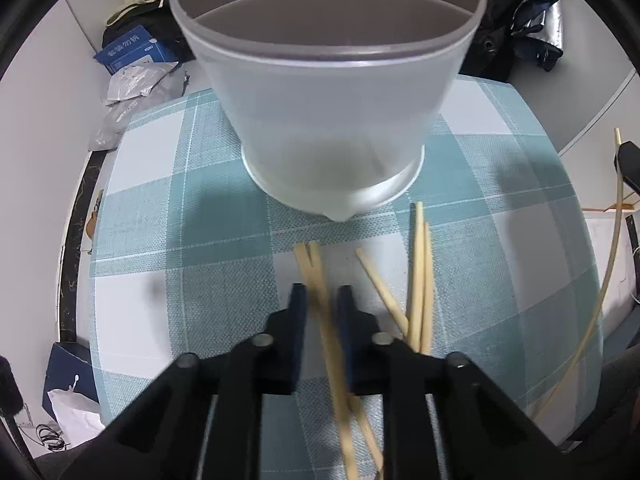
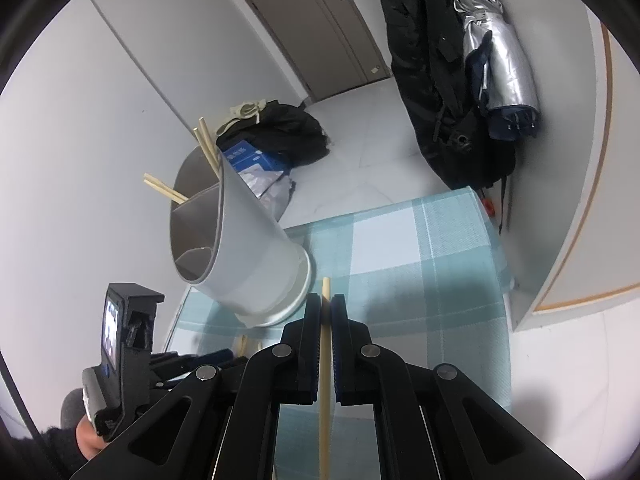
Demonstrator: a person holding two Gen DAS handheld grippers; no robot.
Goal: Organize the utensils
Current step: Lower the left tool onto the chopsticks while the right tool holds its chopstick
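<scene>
A frosted grey utensil holder (image 1: 328, 120) with an inner divider stands on the blue-checked tablecloth (image 1: 192, 208), just beyond my left gripper (image 1: 322, 300). The left gripper points steeply down and is shut on two wooden chopsticks (image 1: 326, 320) lying on the cloth. Three more loose chopsticks (image 1: 418, 272) lie just to its right. My right gripper (image 2: 326, 300) is shut on a single chopstick (image 2: 325, 380) that runs up between its fingers, above the cloth and to the right of the holder (image 2: 256, 256). Several chopsticks (image 2: 206, 142) stick out of the holder's far compartments.
A hand (image 2: 86, 436) holds the left gripper's body (image 2: 120, 344) at the lower left of the right wrist view. On the floor behind the table lie a blue box (image 1: 136, 50) and plastic bags (image 1: 136, 84). A black coat (image 2: 424, 60) and a silver umbrella (image 2: 496, 60) hang by the door (image 2: 320, 20).
</scene>
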